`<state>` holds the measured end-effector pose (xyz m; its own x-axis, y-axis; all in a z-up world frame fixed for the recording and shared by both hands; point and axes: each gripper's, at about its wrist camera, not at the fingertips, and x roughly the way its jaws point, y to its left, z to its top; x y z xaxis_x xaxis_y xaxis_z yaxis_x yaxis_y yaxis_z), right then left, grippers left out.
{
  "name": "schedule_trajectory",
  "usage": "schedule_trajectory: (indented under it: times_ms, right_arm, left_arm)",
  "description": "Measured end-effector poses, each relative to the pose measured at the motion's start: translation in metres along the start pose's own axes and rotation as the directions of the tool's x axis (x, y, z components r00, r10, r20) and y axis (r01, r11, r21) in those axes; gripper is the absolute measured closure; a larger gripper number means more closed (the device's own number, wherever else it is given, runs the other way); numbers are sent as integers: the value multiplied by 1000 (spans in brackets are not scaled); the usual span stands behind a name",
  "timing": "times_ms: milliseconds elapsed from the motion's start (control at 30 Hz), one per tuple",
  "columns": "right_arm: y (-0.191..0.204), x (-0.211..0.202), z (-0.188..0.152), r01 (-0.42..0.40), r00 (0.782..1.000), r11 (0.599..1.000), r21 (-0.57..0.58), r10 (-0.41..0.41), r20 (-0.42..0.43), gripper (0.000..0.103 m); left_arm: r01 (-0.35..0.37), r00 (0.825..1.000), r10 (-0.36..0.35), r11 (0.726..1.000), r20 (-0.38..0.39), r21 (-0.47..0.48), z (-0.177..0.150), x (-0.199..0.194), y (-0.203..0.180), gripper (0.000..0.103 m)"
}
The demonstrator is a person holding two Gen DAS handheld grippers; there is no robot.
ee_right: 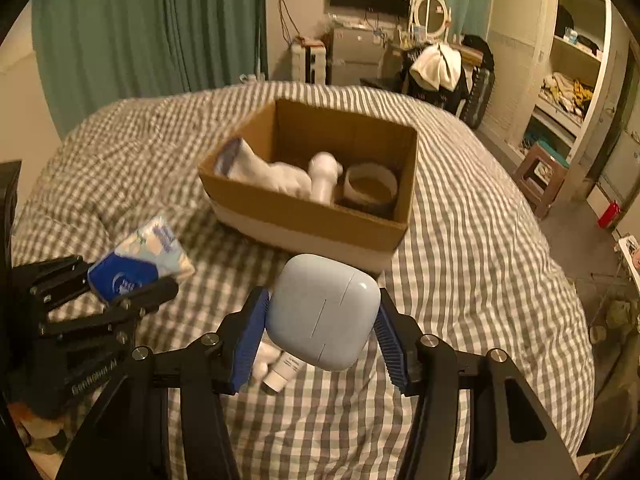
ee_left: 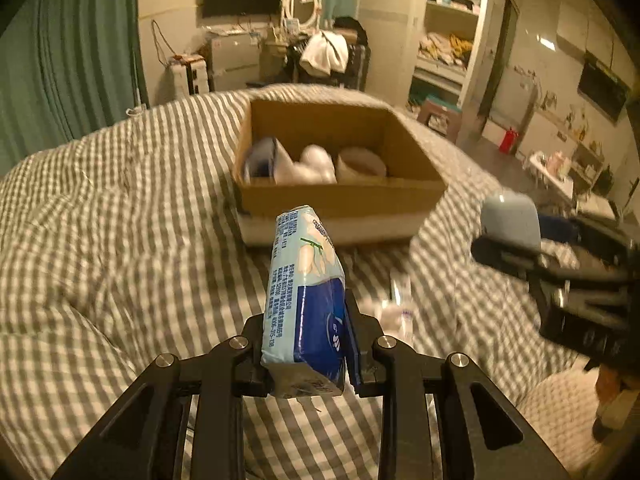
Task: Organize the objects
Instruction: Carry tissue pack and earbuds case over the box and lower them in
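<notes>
My left gripper (ee_left: 306, 344) is clamped on a tissue pack (ee_left: 304, 288), which sticks up and forward between the pads. My right gripper (ee_right: 322, 326) pinches a pale blue case (ee_right: 324, 312) by its sides, lifted above the checked bedspread (ee_right: 480, 260). Both loads sit short of the cardboard box (ee_right: 320, 220), which rests mid-bed and already holds a sock (ee_right: 272, 174), a white bottle (ee_right: 325, 176) and a tape roll (ee_right: 370, 186). I judge the step to be carrying both into the box. To do it well, I'd clear the near wall with height to spare, take one arm at a time, and release the case low over the free floor at the back. A small tube (ee_right: 282, 370) lies on the bed under the case, yet to be collected.
</notes>
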<state>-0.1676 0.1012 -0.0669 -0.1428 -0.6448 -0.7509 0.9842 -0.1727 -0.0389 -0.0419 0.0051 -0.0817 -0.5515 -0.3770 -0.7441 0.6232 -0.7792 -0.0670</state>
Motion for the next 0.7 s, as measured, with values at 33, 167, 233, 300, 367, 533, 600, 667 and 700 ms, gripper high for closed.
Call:
schedule_trajectory:
  times_ms: [33, 167, 233, 300, 367, 533, 600, 667, 700]
  right_arm:
    - [1, -5, 3, -2, 1000, 1000, -3, 2, 13, 50]
    - [2, -24, 16, -12, 998, 1000, -6, 13, 68, 50]
    - [4, -36, 25, -16, 995, 1000, -17, 17, 102, 50]
    - [3, -46, 35, -19, 991, 1000, -22, 22, 131, 50]
    - [2, -57, 49, -25, 985, 999, -26, 29, 169, 50]
    - [-3, -77, 87, -21, 967, 999, -31, 28, 252, 50]
    - [-4, -85, 105, -11, 960, 999, -38, 21, 279, 50]
    - [-9, -90, 124, -6, 955, 999, -35, 16, 296, 50]
    - [-11, -90, 131, -3, 954, 1000, -29, 12, 298, 50]
  left_arm:
    - [3, 1000, -3, 1000, 10, -10, 7, -4, 2, 76]
    - [27, 998, -24, 998, 55, -55, 35, -21, 13, 76]
    - [18, 996, -13, 999, 85, -52, 50, -28, 17, 76]
    - [16, 994, -11, 999, 104, -46, 63, -34, 17, 76]
    - [19, 993, -14, 999, 115, -45, 77, -37, 16, 76]
    - [16, 985, -12, 1000, 169, -25, 119, -41, 1, 76]
    - [13, 980, -8, 1000, 197, -25, 138, -42, -2, 76]
    - [15, 976, -10, 1000, 220, -21, 156, -41, -5, 76]
    - [6, 974, -1, 1000, 228, -23, 163, -40, -7, 76]
